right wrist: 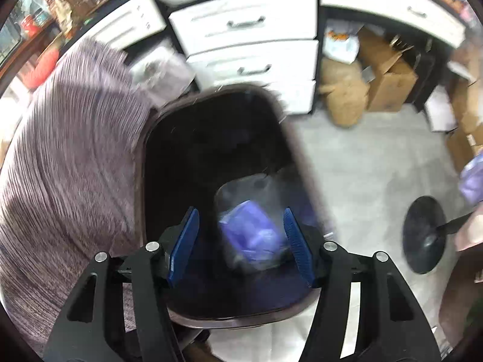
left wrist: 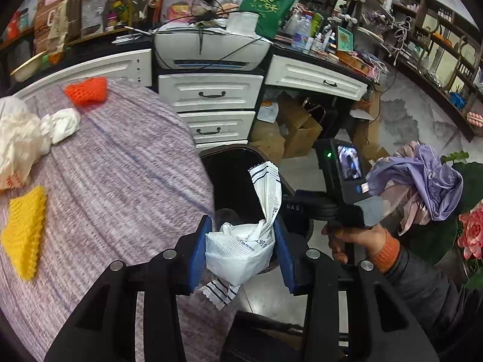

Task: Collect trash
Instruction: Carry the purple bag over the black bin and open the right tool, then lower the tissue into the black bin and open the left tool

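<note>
Nearest in the left wrist view, the left gripper (left wrist: 240,252) is clamped on a crumpled white wrapper (left wrist: 241,250), its blue pads pressing both sides and a striped strip sticking up. It hangs over the gap between the near edge of the bed and the black trash bin (left wrist: 225,163) on the floor, so this piece looks about ready to drop.

In the right wrist view, the right gripper (right wrist: 241,247) is held directly above the same trash bin (right wrist: 157,126). Its jaws stand apart and empty. Between them, lower down and blurred, a clear bag with something purple inside (right wrist: 252,235) appears to be falling or lying in the bin, not touching the pads. That piece seems delivered.

Farther off, on the purple striped bedspread (left wrist: 126,163), more trash waits: a yellow foam net (left wrist: 24,230) near the left edge, a wad of white paper and plastic (left wrist: 36,132) beyond it, and an orange foam net (left wrist: 87,90) near the far edge by the white drawers (left wrist: 211,93).

So the job appears partway done: one piece binned, one in hand, at least three left on the bed.
</note>
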The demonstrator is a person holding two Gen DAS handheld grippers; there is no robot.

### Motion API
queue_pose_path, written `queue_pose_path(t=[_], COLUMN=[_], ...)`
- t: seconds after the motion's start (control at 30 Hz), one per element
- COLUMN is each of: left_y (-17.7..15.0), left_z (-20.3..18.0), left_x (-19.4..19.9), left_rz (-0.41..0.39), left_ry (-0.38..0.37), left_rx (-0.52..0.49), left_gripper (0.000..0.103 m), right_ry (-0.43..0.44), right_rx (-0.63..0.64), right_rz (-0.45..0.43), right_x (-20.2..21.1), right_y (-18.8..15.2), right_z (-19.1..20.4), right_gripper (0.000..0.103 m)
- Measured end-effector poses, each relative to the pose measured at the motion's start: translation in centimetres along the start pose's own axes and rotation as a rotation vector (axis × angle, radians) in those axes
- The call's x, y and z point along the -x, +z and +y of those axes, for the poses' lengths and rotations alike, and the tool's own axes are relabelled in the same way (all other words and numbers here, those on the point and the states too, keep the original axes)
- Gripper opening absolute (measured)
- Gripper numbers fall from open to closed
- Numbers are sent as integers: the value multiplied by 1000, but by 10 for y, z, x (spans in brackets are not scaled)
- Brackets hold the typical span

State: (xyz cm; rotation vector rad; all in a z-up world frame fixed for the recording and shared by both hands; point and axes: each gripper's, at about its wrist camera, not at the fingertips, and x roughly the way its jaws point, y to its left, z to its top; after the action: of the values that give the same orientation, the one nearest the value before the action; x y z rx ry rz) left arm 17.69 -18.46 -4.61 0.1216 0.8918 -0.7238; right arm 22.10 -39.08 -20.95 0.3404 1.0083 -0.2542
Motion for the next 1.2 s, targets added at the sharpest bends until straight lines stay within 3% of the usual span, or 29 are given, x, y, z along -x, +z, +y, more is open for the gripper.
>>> queue_pose_path(t=[0.23,0.43,0.7,0.97,1.13,1.2], left_y=[18,26,31,30,29,29], left_z=[-16,-31,-41,-47,-49,-48], left_x=[-46,-93,-132,-167,-180,-179], left_rz=[122,249,355,442,462,453], left_ry=[-70,-70,-87,-51,-29,-30], left_rx=[-33,-81,-95,-134,-151,-150], left_gripper=[41,41,41,42,51,63], right_ry=[-124,-146,-117,-103,-95,-94], right_rx=[-37,-106,-112,-102,-107,-108], right_rz=[-189,-264,-291,-290,-291,-294], right_x=[67,103,116,114,115,116], right_y=[25,30,29,26,25,25], right_z=[-32,-61,-63,-59,-59,-59], right_gripper=[75,77,77,77,78,79])
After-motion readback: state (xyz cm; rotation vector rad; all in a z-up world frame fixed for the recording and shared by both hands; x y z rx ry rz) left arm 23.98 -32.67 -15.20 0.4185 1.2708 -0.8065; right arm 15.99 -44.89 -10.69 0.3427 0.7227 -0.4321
